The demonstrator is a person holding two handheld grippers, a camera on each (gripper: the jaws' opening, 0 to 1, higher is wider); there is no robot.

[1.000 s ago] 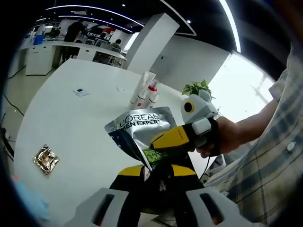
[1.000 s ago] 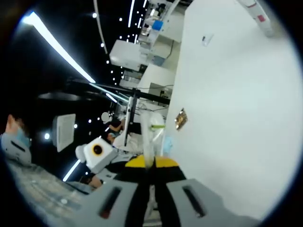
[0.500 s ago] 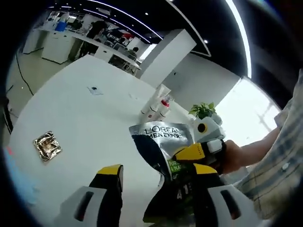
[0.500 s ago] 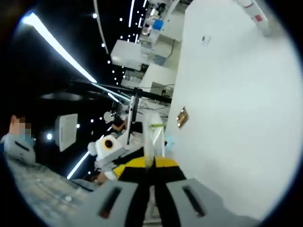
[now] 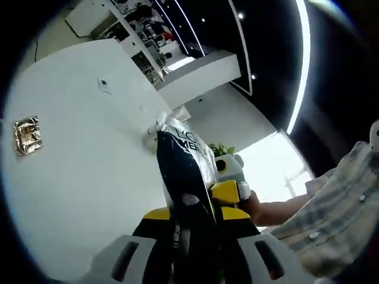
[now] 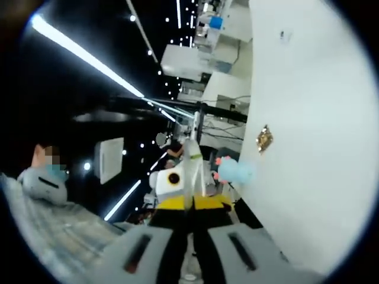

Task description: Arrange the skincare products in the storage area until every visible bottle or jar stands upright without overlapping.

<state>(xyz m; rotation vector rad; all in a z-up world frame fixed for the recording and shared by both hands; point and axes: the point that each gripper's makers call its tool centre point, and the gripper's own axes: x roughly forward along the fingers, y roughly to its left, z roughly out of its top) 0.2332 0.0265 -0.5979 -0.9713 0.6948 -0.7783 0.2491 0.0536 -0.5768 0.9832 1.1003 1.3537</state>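
Since half a second ago, the left gripper (image 5: 188,236) has gone from jaws spread apart to jaws drawn in on the silver sachet (image 5: 188,163), which now rises edge-on up the middle of the left gripper view instead of showing its printed face. The white table (image 5: 89,177) fills the left half of that view, tilted, and the right side of the right gripper view.

The step in hand looks like a two-handed handover or re-grip of the sachet, held in the air above the table's near edge. Both grippers appear closed on it: in the right gripper view the right gripper (image 6: 190,236) has its jaws narrow on the sachet's thin pale edge (image 6: 190,171), and the left gripper's yellow body sits just behind.

Next, one gripper probably needs to let go so the other can carry the sachet toward the bottles (image 5: 177,115), barely visible behind its top edge.

Its long axis runs from the jaws at lower centre toward the upper left, top edge pointing away from the person.

A small gold packet (image 5: 27,135) lies flat at the far left.
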